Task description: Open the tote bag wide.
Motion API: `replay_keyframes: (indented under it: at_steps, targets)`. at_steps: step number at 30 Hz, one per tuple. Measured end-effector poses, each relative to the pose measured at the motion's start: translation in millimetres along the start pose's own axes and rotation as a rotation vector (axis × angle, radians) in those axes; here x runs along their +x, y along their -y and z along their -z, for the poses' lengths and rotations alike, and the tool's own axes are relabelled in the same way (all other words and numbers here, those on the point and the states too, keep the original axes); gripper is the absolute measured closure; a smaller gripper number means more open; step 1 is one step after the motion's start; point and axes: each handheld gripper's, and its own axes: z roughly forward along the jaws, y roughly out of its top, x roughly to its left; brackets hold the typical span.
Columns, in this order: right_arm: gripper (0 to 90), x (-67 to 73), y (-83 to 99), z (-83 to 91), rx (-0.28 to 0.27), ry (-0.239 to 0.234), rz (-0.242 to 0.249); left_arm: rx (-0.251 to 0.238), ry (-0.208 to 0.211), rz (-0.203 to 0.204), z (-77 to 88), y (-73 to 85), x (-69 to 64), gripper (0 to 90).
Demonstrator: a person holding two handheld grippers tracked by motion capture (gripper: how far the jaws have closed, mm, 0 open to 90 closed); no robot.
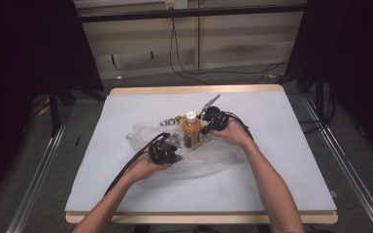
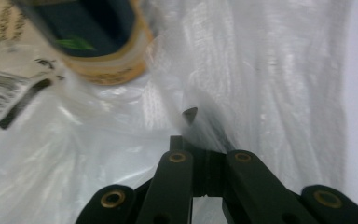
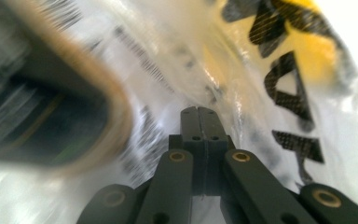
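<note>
Both pairs of jaws are closed on folds of the plastic bag (image 1: 209,158); the bottle's (image 1: 191,130) base is hidden, and the label is blurred

Wood-edged table (image 1: 126,91) w/ pale blue cover (image 1: 281,160); clear plastic bag (image 1: 143,132) lying mid-cover.

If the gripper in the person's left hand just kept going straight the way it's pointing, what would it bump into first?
Most likely the clear plastic bag: the left gripper is shut, with a fold of that film already pinched at its tips. More bag lies straight ahead. The orange bottle sits off to the side, though depth is hard to judge.
</note>
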Motion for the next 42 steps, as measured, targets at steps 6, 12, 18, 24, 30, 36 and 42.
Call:
replay_keyframes:
  at_steps: [6,12,18,24,30,36,42]
  targets:
    - [90.0,-13.6,-15.1,-8.7,0.008,0.060,0.000,0.017,0.040,-0.082,2.0,-0.6,-33.2,90.0]
    - [90.0,-29.6,-24.8,-13.4,0.026,0.101,-0.051,0.015,0.106,-0.185,5.5,1.9,-79.3,90.0]
    - [90.0,-43.2,-29.9,-16.8,0.021,0.144,-0.118,0.012,0.124,-0.231,8.0,4.6,-105.0,90.0]
    - [90.0,-48.6,-35.2,-19.7,0.037,0.213,-0.132,-0.010,0.138,-0.218,9.7,9.8,-109.9,90.0]
    - [90.0,-52.7,-38.0,-23.3,0.029,0.282,-0.149,-0.013,0.127,-0.229,10.7,11.4,-113.1,90.0]
    - [90.0,-54.2,-41.9,-27.3,0.037,0.349,-0.156,-0.028,0.129,-0.223,10.6,13.0,-112.3,90.0]
    - [90.0,-53.3,-34.8,-19.0,-0.027,0.270,-0.160,-0.063,0.172,-0.162,10.9,17.0,-100.1,90.0]
